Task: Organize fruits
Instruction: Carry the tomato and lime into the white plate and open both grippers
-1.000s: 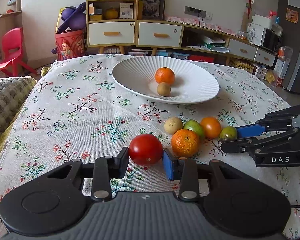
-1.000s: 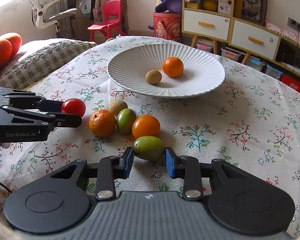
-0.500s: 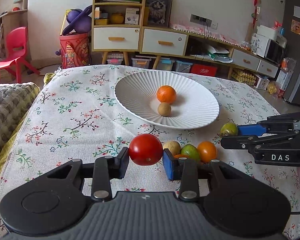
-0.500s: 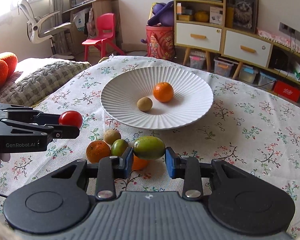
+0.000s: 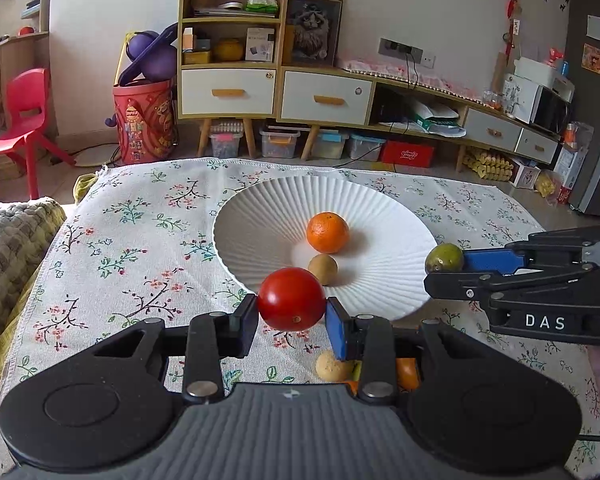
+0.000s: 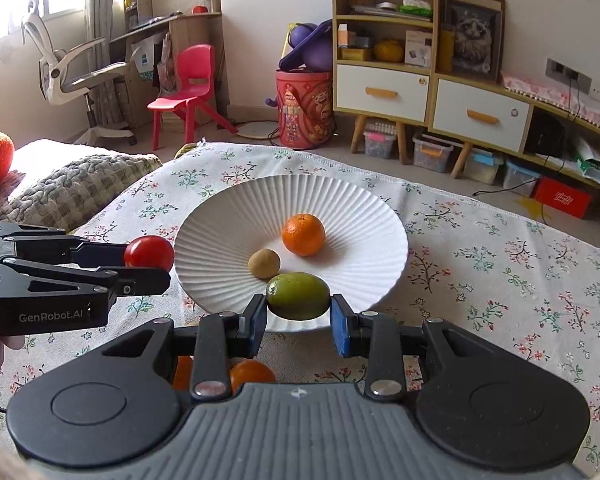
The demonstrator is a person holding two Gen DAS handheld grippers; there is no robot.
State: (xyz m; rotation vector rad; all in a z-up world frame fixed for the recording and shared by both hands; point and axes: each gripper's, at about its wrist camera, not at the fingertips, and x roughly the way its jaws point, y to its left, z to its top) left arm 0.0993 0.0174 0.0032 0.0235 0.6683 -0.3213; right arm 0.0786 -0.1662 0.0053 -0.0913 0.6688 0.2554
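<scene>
Floral cloth covers the table; white ribbed plate sits on it holding an orange and a small tan fruit. Left gripper fingers clamped on a tomato, held above the plate's near-left rim. Right gripper fingers clamped on a green fruit, above the plate's near rim. More fruits lie on the cloth, mostly hidden under the grippers.

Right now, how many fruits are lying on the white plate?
2: an orange near the middle of the white plate and a small tan fruit just in front of it. The red fruit and green fruit are held in the grippers, not on the plate.
</scene>
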